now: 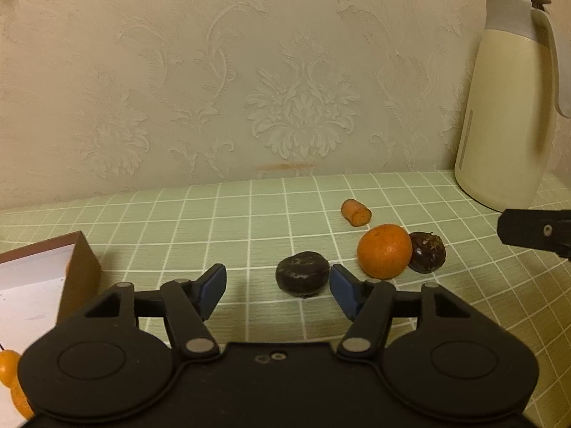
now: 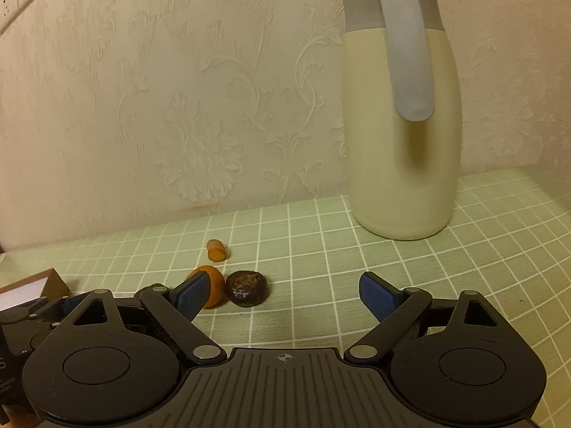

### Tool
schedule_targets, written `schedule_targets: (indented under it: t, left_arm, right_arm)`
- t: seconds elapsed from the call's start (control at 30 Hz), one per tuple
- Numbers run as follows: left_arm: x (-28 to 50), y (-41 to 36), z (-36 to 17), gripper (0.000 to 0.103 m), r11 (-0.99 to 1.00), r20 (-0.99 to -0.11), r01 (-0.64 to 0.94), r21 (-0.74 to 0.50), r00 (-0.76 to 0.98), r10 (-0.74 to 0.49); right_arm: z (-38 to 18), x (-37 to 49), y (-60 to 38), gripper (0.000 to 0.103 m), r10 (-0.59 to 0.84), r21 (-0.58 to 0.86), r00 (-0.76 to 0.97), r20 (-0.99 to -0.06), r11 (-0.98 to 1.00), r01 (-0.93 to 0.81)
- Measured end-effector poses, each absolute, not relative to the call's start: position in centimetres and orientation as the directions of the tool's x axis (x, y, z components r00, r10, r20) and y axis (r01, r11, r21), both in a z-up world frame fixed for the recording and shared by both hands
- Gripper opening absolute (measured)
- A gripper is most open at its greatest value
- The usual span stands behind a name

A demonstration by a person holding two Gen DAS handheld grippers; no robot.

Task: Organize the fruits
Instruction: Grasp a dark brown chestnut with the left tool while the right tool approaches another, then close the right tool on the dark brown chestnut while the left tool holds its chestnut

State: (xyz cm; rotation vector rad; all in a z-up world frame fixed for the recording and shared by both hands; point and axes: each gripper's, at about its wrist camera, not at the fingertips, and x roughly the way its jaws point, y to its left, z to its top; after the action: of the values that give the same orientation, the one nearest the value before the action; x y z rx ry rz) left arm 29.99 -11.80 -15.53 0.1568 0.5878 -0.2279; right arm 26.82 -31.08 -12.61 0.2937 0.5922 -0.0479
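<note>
Roughly, biggest first: green checked tabletop (image 1: 249, 214) carries a tall cream plastic jug with a grey lid and handle (image 1: 506, 107) at the far right and a brown cardboard box with a white inside (image 1: 35, 285) at the left edge. Left hand-held gripper (image 1: 276, 287) is half open, nothing clamped; the dark brown flattened round fruit (image 1: 302, 274) sits dead ahead between its blue pads, nearer the right pad, apparently not pressed. Long axis runs across the jaws. Right hand-held gripper (image 2: 282, 296) is wide open and empty, offset right of the fruits. Round orange mandarin (image 1: 384, 251) touches a second dark round fruit (image 1: 427, 252); small orange kumquat-like piece (image 1: 356, 212) lies behind. Left is nearer the grasp.
</note>
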Motion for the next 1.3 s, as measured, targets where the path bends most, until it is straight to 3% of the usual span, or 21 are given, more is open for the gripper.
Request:
schedule_targets:
  t: [0.2,0.37,0.4,0.47,0.67,0.73,0.8,1.3]
  left_arm:
    - [30.9,-12.6,-16.2,0.05,0.961,-0.58,0.266,0.078,0.796,-0.173]
    - [31.4,-12.9,-16.5,0.028,0.959,-0.583,0.274,0.071,0.792,-0.183]
    - [31.5,-13.0,-16.5,0.027,0.958,-0.583,0.279,0.071,0.79,-0.187]
    - [31.4,-13.1,-16.6,0.026,0.959,-0.581,0.275,0.073,0.793,-0.183]
    - [31.3,-12.7,-16.6,0.025,0.965,-0.585,0.255,0.066,0.793,-0.17]
    - [31.2,-12.4,-16.5,0.025,0.968,-0.588,0.242,0.062,0.793,-0.161]
    - [31.2,-12.1,-16.4,0.025,0.97,-0.59,0.233,0.065,0.793,-0.151]
    - [31.4,-11.6,-16.4,0.025,0.97,-0.592,0.233,0.075,0.793,-0.145]
  right_arm:
    - [-12.6,27.1,-31.1,0.091,0.04,0.253,0.832,-0.554,0.96,0.123]
    - [-12.9,27.4,-31.3,0.089,0.042,0.254,0.825,-0.564,0.959,0.124]
    - [-13.0,27.6,-31.3,0.083,0.044,0.252,0.822,-0.568,0.96,0.123]
    - [-13.2,28.1,-31.2,0.072,0.06,0.259,0.812,-0.58,0.959,0.114]
    - [-13.9,29.2,-30.4,0.068,0.085,0.263,0.797,-0.598,0.96,0.096]
    - [-14.2,29.6,-30.2,0.059,0.095,0.264,0.792,-0.604,0.961,0.086]
    - [-14.4,30.3,-30.1,0.056,0.104,0.268,0.785,-0.61,0.96,0.081]
    - [-16.0,33.2,-28.8,0.05,0.132,0.268,0.746,-0.653,0.961,0.065]
